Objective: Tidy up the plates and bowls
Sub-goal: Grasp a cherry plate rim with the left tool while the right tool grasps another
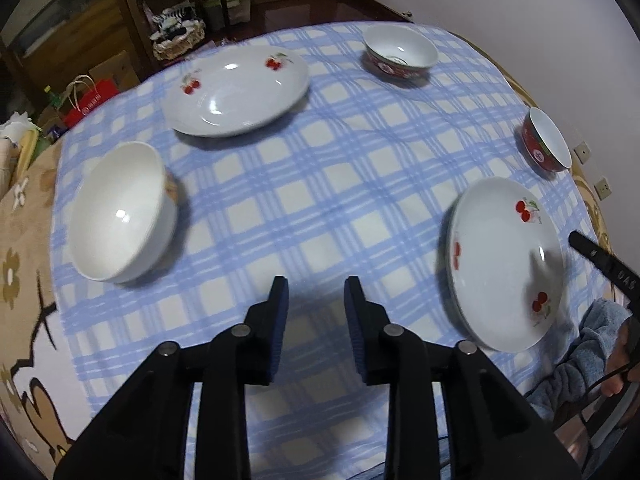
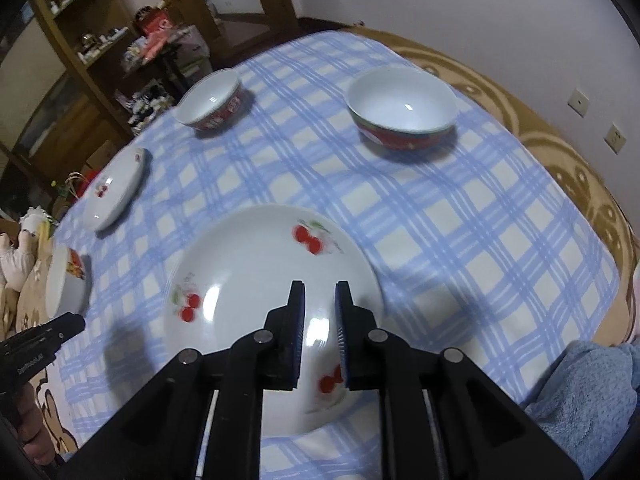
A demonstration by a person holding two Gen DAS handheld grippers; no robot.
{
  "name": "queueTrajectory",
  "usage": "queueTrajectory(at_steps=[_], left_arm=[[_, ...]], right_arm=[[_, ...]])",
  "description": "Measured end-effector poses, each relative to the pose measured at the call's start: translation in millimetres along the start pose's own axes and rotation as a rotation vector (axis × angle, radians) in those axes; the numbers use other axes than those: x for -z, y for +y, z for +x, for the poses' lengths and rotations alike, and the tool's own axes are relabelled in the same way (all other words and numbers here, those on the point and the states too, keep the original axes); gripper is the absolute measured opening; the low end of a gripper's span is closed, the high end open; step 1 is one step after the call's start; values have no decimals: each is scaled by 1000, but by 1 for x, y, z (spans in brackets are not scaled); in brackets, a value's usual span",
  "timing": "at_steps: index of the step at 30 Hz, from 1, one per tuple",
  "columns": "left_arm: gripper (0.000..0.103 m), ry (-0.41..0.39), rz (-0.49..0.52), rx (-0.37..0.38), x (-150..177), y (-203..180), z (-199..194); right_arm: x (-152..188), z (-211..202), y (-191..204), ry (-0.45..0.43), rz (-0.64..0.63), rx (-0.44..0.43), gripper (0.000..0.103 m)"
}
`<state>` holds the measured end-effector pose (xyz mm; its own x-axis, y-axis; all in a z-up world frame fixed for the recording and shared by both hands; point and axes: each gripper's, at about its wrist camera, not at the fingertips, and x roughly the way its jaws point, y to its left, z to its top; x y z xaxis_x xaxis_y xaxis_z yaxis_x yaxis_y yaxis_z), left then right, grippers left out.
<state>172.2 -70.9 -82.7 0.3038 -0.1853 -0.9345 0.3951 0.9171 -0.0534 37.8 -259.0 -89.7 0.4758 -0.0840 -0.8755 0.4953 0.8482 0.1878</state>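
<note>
while both grippers hang empty, dishes sit spread on the cloth

with nothing between its pads, the left gripper hangs over bare checked cloth, jaws a modest gap apart; the right gripper hangs over the near plate, jaws a narrow gap apart, gripping nothing; whether its tips touch the plate i cannot tell

dishes, left wrist view: near plate at right, cherry print, flat on the cloth; its left edge shows a second rim, so possibly two stacked, cannot confirm; far plate upper left, same print, well apart from the near one; white bowl at left, upright near the cloth's edge, a printed patch on its outside; red bowl at the far side, upright, white inside; second red bowl at right, just beyond the near plate, not touching it

right wrist view agrees: the two red bowls sit far, well apart; far plate and white bowl at left; left gripper's tip pokes in at lower left

a brown patterned blanket lies under the cloth; a person's blue sleeve shows at lower right behind the right gripper; some motion blur in both views
</note>
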Motion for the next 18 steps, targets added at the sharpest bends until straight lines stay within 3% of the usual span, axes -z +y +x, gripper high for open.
queueTrajectory(at_steps=[2,5,7,10,13,18], left_arm=[[39,-17,0,-20,-1,9,-7],[51,-54,-2,-46,-4,21,-19],[66,-57,0,-66,-8,26,-22],[73,-77,9,-80,-13,32,-29],[88,-101,2,-103,-19,38,-34],[89,-119,-2,-145,-30,52,-38]], right_arm=[[-3,-6,9,-24,-21,-4,42],[-8,-13,26,-62,-60,-1,51],[-11,-13,35,-62,-77,-4,59],[-15,-12,48,-72,-95,-3,70],[-19,-10,62,-77,-122,-9,83],[-29,-10,83,-108,-155,-49,93]])
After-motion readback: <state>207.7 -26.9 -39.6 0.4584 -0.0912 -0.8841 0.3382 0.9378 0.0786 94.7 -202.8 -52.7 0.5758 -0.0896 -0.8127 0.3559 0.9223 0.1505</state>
